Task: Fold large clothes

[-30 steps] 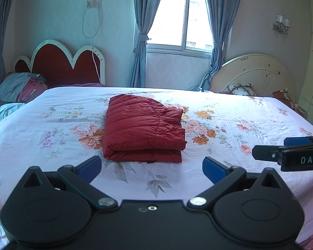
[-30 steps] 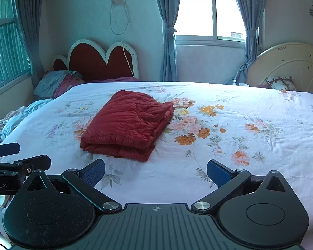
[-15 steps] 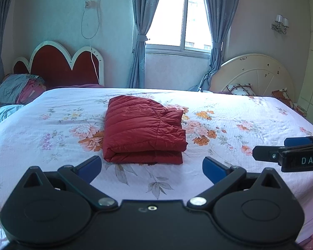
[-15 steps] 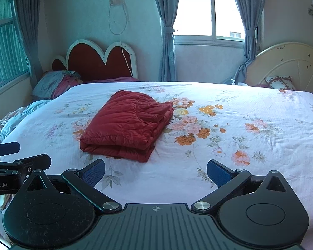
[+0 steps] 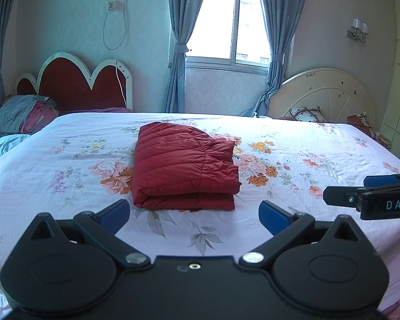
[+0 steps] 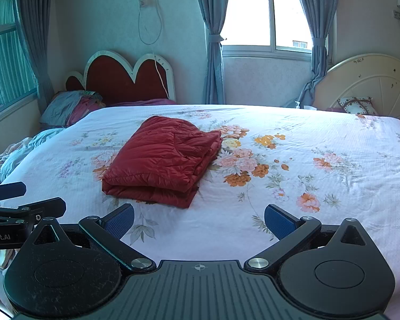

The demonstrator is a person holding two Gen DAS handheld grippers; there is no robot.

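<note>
A red quilted jacket point(image 5: 184, 166) lies folded into a thick rectangle on the floral bedsheet point(image 5: 293, 208); it also shows in the right wrist view point(image 6: 162, 162). My left gripper point(image 5: 194, 217) is open and empty, just short of the jacket's near edge. My right gripper point(image 6: 198, 221) is open and empty, near the jacket's right front corner. Each gripper shows side-on in the other's view: the right one point(image 5: 370, 194) and the left one point(image 6: 18, 200).
A red heart-shaped headboard point(image 5: 74, 82) with a pile of bedding point(image 5: 21, 112) stands at the back left. A cream round headboard point(image 5: 325, 93) with a patterned cushion point(image 5: 305, 114) stands at the back right. A window with curtains point(image 5: 234, 26) is behind.
Both cameras have shifted very slightly; the jacket sits a touch differently in view. The jacket and both open grippers have otherwise not changed.
</note>
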